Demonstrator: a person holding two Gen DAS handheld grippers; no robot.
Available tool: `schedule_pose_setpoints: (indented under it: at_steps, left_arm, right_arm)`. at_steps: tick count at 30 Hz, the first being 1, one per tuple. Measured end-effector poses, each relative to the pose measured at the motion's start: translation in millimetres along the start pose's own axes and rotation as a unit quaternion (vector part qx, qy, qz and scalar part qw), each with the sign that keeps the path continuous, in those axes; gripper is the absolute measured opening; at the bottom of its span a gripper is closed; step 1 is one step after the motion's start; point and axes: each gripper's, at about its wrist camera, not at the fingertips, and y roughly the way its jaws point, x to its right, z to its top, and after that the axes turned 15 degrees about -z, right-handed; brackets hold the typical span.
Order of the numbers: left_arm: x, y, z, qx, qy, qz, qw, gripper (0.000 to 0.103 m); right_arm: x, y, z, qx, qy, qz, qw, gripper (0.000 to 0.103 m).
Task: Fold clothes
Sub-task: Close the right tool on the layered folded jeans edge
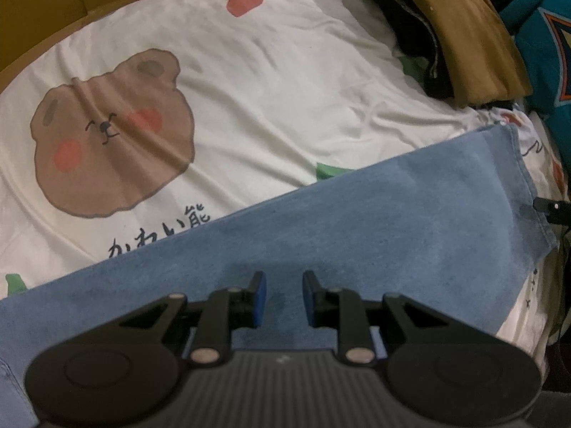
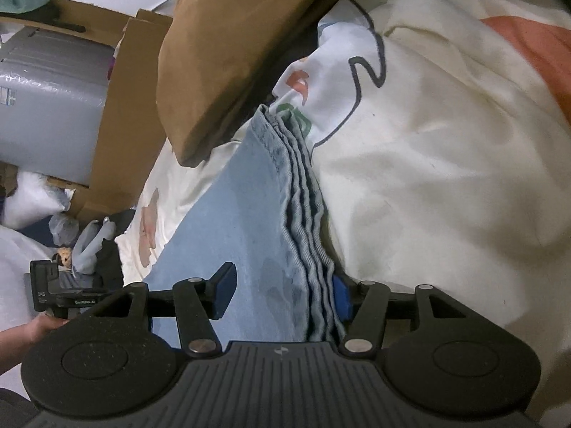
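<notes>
A folded light-blue denim garment (image 1: 357,221) lies on a cream bedsheet printed with a brown bear (image 1: 249,71). My left gripper (image 1: 284,296) points down over the garment's middle, its jaws a narrow gap apart with only the cloth's flat top showing between them. In the right wrist view the garment (image 2: 228,221) shows its stacked, layered edge (image 2: 310,249). My right gripper (image 2: 283,294) stands open around that edge. Its right pad (image 2: 342,296) sits against the layers and its left finger (image 2: 225,292) hangs clear over the top face.
A pile of folded clothes with a brown piece on top (image 1: 460,28) (image 2: 232,53) lies beyond the denim, a teal garment (image 1: 542,53) beside it. Off the bed stand a cardboard box (image 2: 117,107) and a grey case (image 2: 46,107). A hand (image 2: 35,324) holds the other gripper's body.
</notes>
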Motion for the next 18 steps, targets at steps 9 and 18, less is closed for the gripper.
schedule_pose_setpoints:
  at_steps: [9,18]
  left_arm:
    - [-2,-6,4,0.001,0.002,0.005,1.0000,0.023]
    - [-14,-19,-4,-0.003,-0.005,0.018,0.9998,0.023]
  right_arm:
    - [-22,14,27,-0.032,-0.061,0.012,0.998,0.056]
    - [-36,28,31,-0.078,-0.166,-0.008,0.983,0.055]
